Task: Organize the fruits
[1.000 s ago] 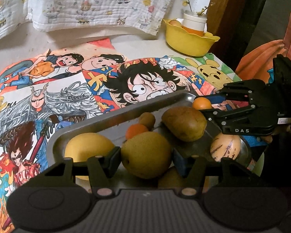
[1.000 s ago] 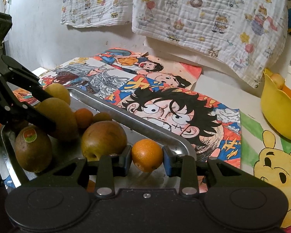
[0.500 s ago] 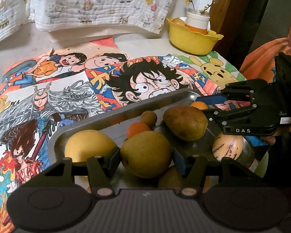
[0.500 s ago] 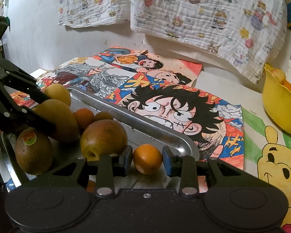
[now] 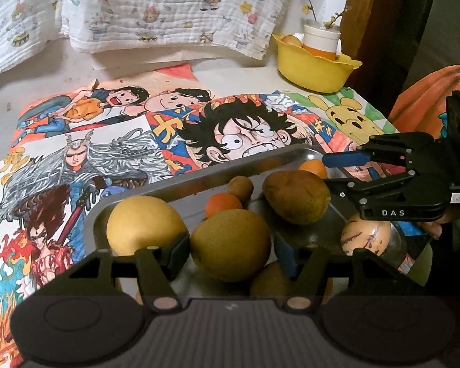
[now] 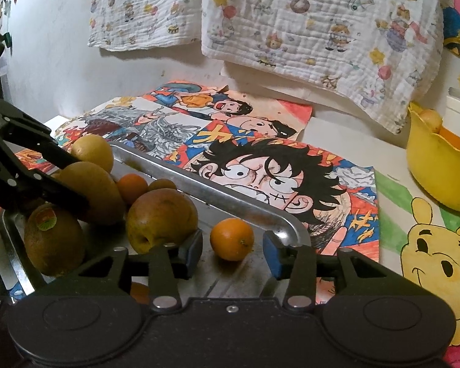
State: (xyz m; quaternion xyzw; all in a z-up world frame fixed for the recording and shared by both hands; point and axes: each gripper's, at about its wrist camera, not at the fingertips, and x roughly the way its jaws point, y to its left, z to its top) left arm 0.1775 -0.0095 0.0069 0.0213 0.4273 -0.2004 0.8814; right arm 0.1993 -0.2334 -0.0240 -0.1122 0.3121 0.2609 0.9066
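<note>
Since the earlier frame the right gripper [image 6: 232, 253] has let go: its jaws are opening, clear of the small orange [image 6: 231, 238] resting between them at the metal tray [image 6: 286, 225] corner. The left gripper [image 5: 231, 250], also opening, brackets a yellow-green fruit [image 5: 230, 243]. Beyond the rim lies open mat.

Assorted fruits [image 5: 230, 242] on metal tray [image 5: 174, 188]

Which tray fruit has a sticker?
The brown kiwi at the tray's near-left corner, in the right wrist view; a round label sits on top. No other fruit shows one.
</note>
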